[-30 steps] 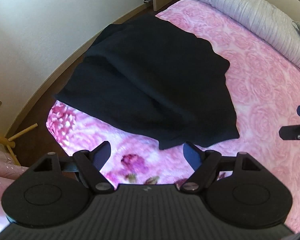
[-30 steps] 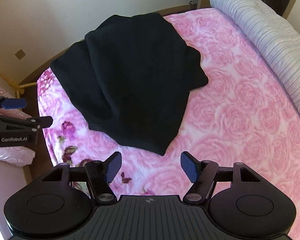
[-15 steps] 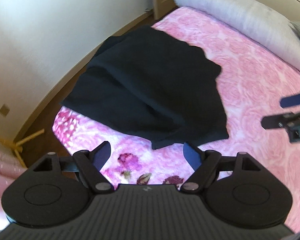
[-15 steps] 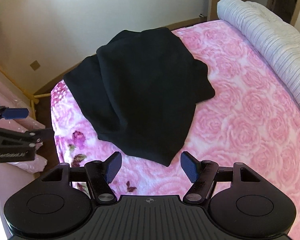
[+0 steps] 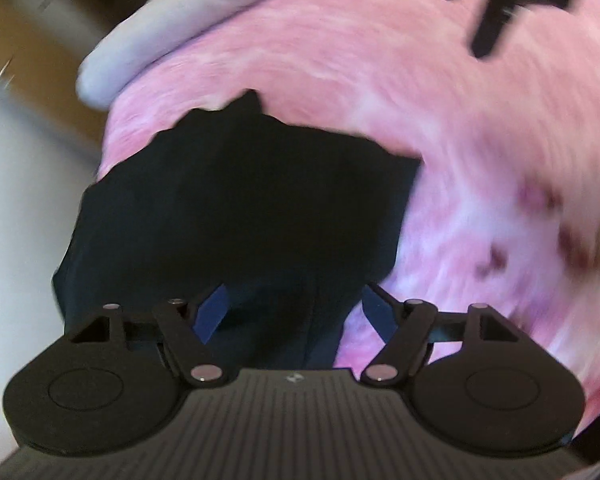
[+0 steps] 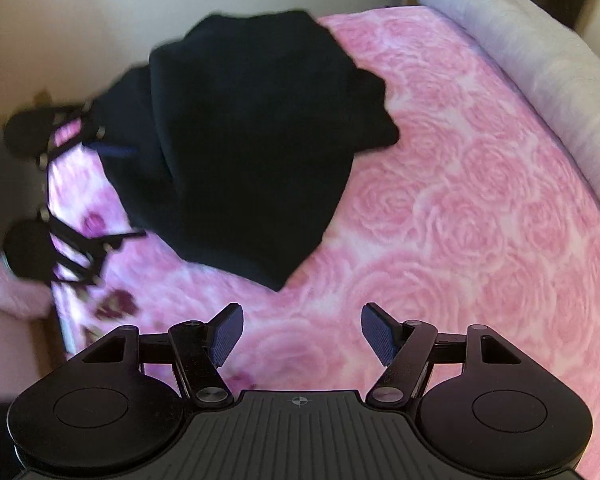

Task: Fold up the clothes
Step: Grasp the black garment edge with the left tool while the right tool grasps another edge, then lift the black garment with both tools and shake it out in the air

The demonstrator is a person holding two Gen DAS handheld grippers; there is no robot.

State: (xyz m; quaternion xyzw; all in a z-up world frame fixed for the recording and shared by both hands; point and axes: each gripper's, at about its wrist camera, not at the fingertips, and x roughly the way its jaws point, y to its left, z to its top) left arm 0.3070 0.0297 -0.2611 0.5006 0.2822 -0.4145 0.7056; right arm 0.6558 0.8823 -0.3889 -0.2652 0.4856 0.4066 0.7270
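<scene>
A black garment (image 6: pixel 252 140) lies loosely folded on the pink rose blanket (image 6: pixel 460 200), near the bed's left edge. In the blurred left wrist view the garment (image 5: pixel 240 208) fills the middle. My left gripper (image 5: pixel 296 312) is open, low over its near edge, with cloth under and between the fingers. From the right wrist view, my left gripper (image 6: pixel 138 193) sits at the garment's left side, one finger at the cloth's edge. My right gripper (image 6: pixel 302 336) is open and holds nothing, hovering over bare blanket just short of the garment's nearest corner.
A grey rolled duvet (image 6: pixel 520 60) runs along the far right of the bed. The bed's left edge (image 6: pixel 60 320) drops off beside a pale wall (image 6: pixel 80 20). My right gripper (image 5: pixel 500 0) shows blurred at the top of the left wrist view.
My left gripper has swung quickly round to the garment's left edge and dropped close to the cloth. The right gripper has barely moved. Both stay open.
</scene>
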